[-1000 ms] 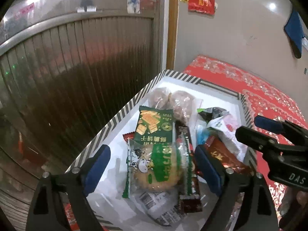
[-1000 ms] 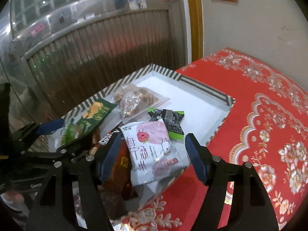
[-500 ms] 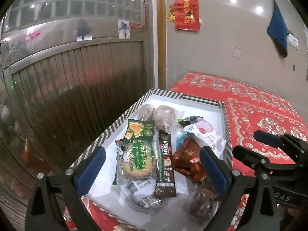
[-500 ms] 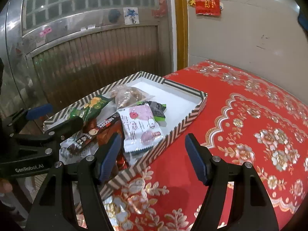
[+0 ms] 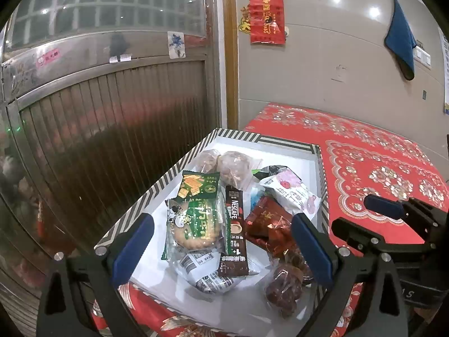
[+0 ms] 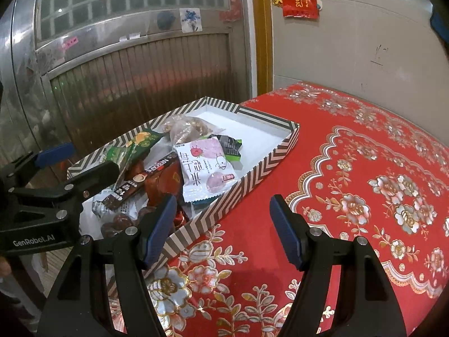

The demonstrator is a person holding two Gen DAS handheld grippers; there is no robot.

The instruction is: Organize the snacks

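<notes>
Snacks (image 5: 224,219) heaped in box (image 5: 179,168) under left gripper (image 5: 221,238), nearer; both grippers released, right gripper (image 6: 223,227) beside box.

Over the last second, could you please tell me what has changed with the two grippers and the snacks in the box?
Both grippers drew back from the striped box. The left gripper opened a little wider and now frames more of the pile. The right gripper, a second ago over the pink strawberry packet, now hovers above the red tablecloth beside the box. Nothing was picked up or let go; the snacks lie as they did.
</notes>
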